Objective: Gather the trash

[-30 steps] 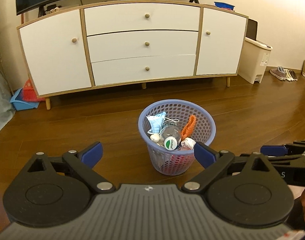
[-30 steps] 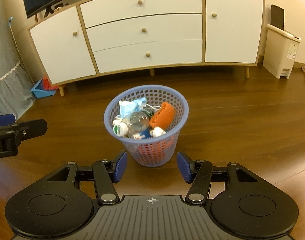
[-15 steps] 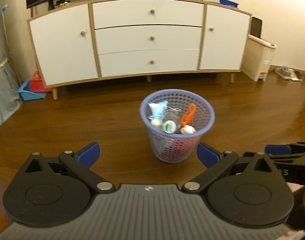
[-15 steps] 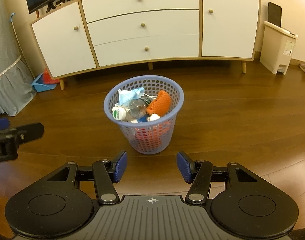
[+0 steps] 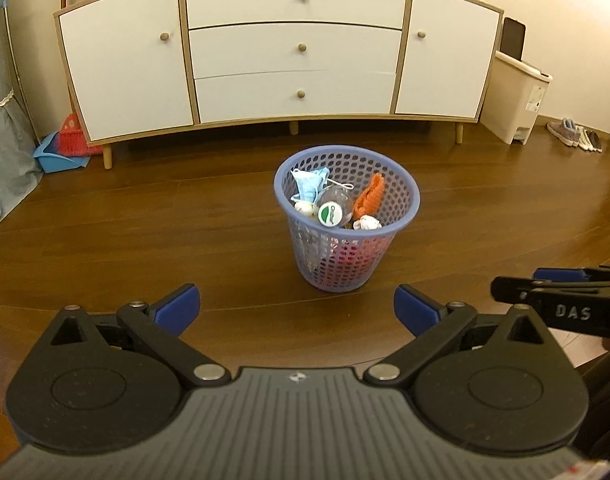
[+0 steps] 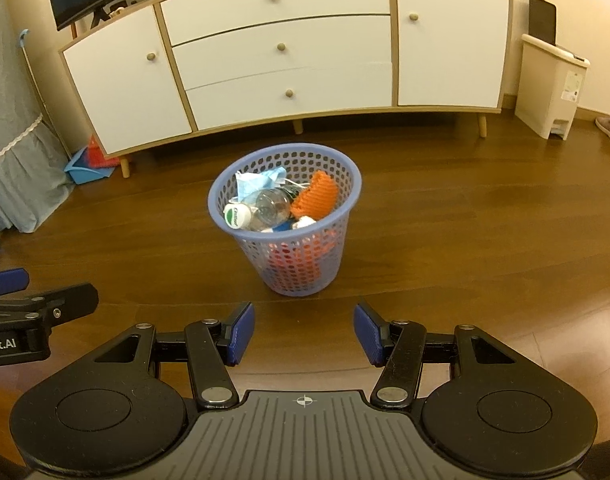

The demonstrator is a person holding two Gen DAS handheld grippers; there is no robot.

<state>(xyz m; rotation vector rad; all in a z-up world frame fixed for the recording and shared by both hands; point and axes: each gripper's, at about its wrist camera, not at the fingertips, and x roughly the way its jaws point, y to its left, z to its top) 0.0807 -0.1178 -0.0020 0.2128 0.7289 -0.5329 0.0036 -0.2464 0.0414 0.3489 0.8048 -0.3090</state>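
A lilac mesh waste basket [image 5: 347, 256] [image 6: 289, 258] stands on the wooden floor in front of both grippers. Inside lie a blue face mask [image 5: 311, 184] [image 6: 261, 182], a clear plastic bottle with a green-and-white cap [image 5: 331, 214] [image 6: 237, 216], an orange knitted piece [image 5: 369, 198] [image 6: 315, 200] and a crumpled white paper [image 5: 367, 223]. My left gripper [image 5: 295, 312] is open and empty, well short of the basket. My right gripper [image 6: 303, 334] is open and empty too; its side shows at the right edge of the left wrist view.
A white sideboard with wooden knobs [image 5: 293, 52] [image 6: 281, 46] lines the back wall under a TV. A beige pedal bin [image 5: 519, 100] [image 6: 553, 88] and shoes [image 5: 573, 132] are at the right; a blue dustpan with red brush [image 5: 63, 148] and grey fabric [image 5: 5, 152] at the left.
Both grippers have drawn back and risen from the basket, which now looks smaller and farther off. Both stay open and empty.
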